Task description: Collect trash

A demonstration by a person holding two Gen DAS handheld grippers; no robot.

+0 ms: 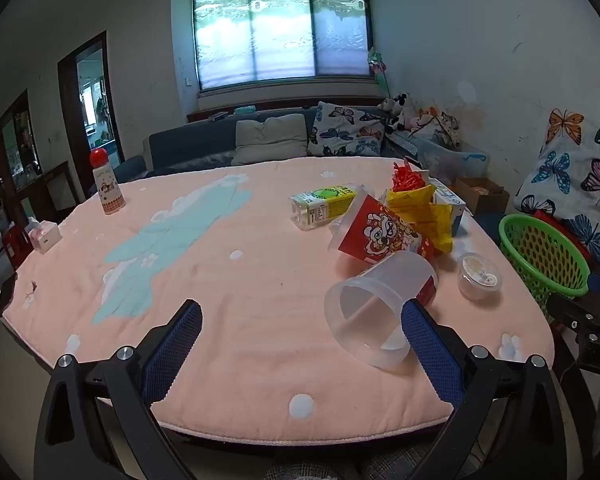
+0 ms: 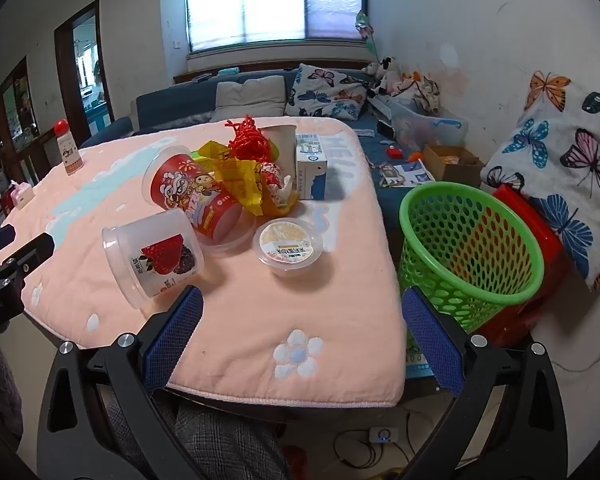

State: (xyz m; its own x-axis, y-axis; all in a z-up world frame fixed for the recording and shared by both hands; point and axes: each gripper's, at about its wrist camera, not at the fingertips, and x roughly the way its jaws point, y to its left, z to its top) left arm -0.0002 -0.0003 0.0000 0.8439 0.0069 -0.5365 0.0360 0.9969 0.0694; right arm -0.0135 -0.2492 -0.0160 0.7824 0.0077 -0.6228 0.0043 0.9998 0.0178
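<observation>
A heap of trash lies on the pink-covered table (image 1: 236,288): a clear plastic tub (image 1: 374,310) (image 2: 154,258) on its side with a strawberry label, a red cartoon cup (image 1: 376,230) (image 2: 188,192), yellow wrappers (image 2: 240,184), red shreds (image 2: 250,140), a green-yellow carton (image 1: 324,202), a blue-white milk carton (image 2: 310,166) and a small sealed pudding cup (image 1: 478,274) (image 2: 288,246). A green mesh basket (image 2: 468,248) (image 1: 544,256) stands off the table's right edge. My left gripper (image 1: 300,348) is open, its right finger beside the clear tub. My right gripper (image 2: 302,340) is open over the near table edge, holding nothing.
A red-capped bottle (image 1: 108,188) and a small tissue box (image 1: 44,234) stand at the table's left. A phone (image 1: 6,294) lies at its left edge. Behind are a sofa with cushions (image 1: 272,138), a cardboard box (image 2: 452,162) and a red stool (image 2: 540,232) under the basket.
</observation>
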